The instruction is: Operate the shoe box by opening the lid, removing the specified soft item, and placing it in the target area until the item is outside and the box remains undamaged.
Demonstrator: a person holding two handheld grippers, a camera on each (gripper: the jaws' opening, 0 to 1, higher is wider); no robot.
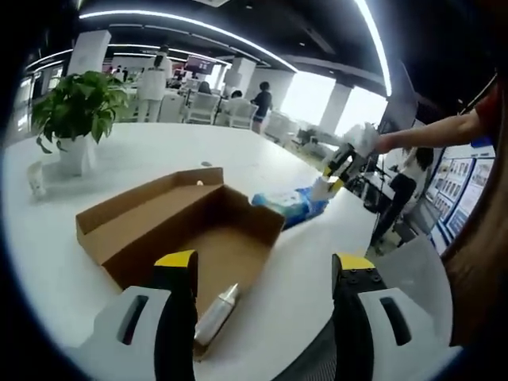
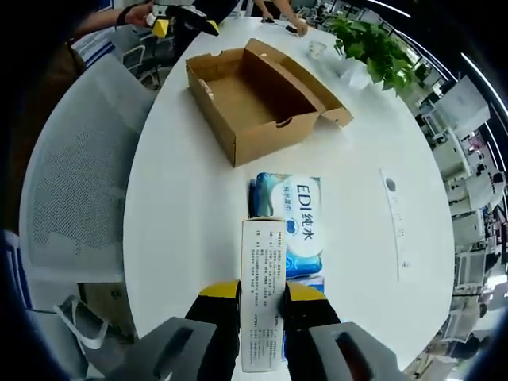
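The brown cardboard shoe box (image 1: 190, 230) stands on the white table with its lid folded back, and its floor (image 2: 246, 99) looks bare. Beside it lies a soft blue tissue pack (image 2: 290, 230), which in the left gripper view (image 1: 287, 205) rests just past the box's far right corner. My right gripper (image 2: 263, 292) is shut on the pack's white label end, and it reaches in from the right (image 1: 329, 178) in a person's hand. My left gripper (image 1: 264, 262) hangs open over the box's near end, holding nothing; it also sits at the table's far end (image 2: 182, 22).
A silvery bottle-shaped thing (image 1: 216, 313) lies at the box's near corner. A potted plant (image 1: 78, 111) (image 2: 371, 46) stands beyond the box. A clear plastic strip (image 2: 394, 226) lies on the table's right. A grey mesh chair (image 2: 71, 175) stands against the table's left edge.
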